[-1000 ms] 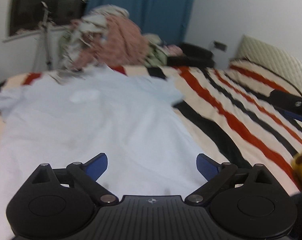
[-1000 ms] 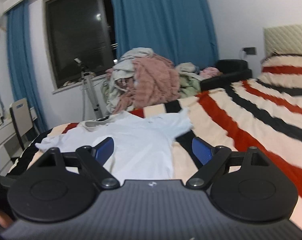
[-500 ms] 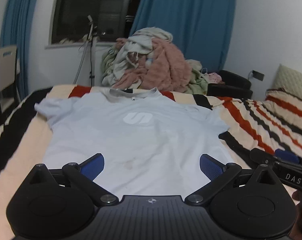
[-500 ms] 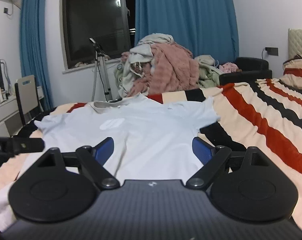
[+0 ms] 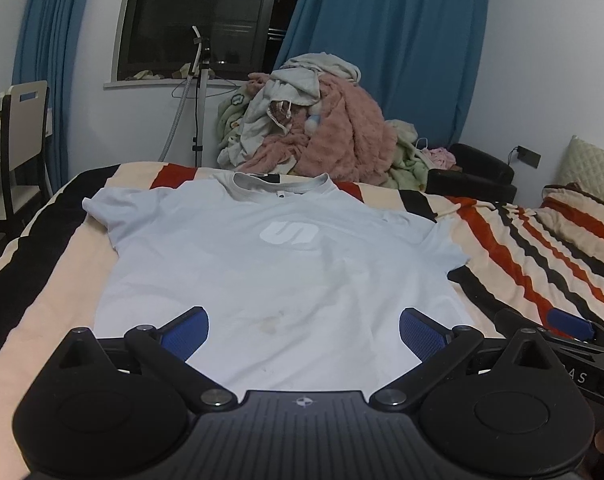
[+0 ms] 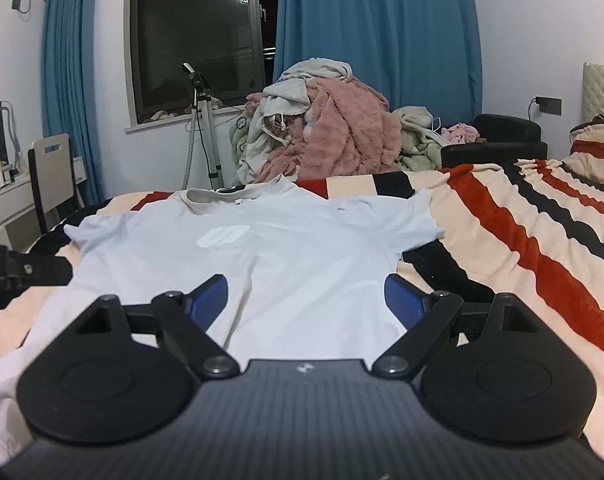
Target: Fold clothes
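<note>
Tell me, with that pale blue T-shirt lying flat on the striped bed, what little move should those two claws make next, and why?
Probably lower both toward the hem and pinch it. The T-shirt lies spread face up on the striped blanket, sleeves out, nothing folded yet. The left gripper and right gripper are both open and empty near the shirt's bottom edge, so gripping seems the natural start.

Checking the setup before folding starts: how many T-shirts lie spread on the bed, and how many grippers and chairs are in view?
T-shirt: 1
Grippers, left gripper and right gripper: 2
Chair: 1
Total: 4
</note>
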Available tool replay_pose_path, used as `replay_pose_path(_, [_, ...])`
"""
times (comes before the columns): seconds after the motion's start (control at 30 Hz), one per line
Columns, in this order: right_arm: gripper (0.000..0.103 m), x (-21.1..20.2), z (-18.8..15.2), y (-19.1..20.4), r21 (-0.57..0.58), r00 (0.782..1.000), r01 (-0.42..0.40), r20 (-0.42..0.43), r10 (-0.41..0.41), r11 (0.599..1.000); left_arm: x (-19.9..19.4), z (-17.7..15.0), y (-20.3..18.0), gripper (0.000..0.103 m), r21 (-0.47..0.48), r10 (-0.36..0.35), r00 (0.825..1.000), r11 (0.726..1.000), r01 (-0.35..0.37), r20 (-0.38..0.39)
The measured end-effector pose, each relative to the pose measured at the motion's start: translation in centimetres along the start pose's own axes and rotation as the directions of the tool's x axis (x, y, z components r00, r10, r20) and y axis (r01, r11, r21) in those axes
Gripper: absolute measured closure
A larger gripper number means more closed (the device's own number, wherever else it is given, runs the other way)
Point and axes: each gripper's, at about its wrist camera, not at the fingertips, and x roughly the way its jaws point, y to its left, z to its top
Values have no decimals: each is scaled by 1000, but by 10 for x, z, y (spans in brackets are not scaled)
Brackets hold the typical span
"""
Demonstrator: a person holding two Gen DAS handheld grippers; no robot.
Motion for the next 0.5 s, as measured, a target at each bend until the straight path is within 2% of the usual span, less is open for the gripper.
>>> replay_pose_path(0.1, [17,2,1,-8,52,999,-36,-6,36,998,0,1,2,1,-7,8,1000,1000,-8,-1])
replay_pose_path(0.13, [25,5,4,-11,83,998,-54,-6,55,995,-1,1,3,1,-13,13,1000,1000,-13,1])
replay_pose_path(0.23, [32,18,13,-23,176,994,-106,0,108,979,1,3,12,1,-40,26,1000,999,-27,-5])
replay_pose_path(0.4, [31,86,40,-56,369,991,-131,42,124,920,10,0,26,1,-110,62,997,992,-66,-36])
replay_pose_path(0.5, [32,145,39,-82,428,992,-119,19,123,896,16,-2,36,1,-162,84,995,982,-91,-54])
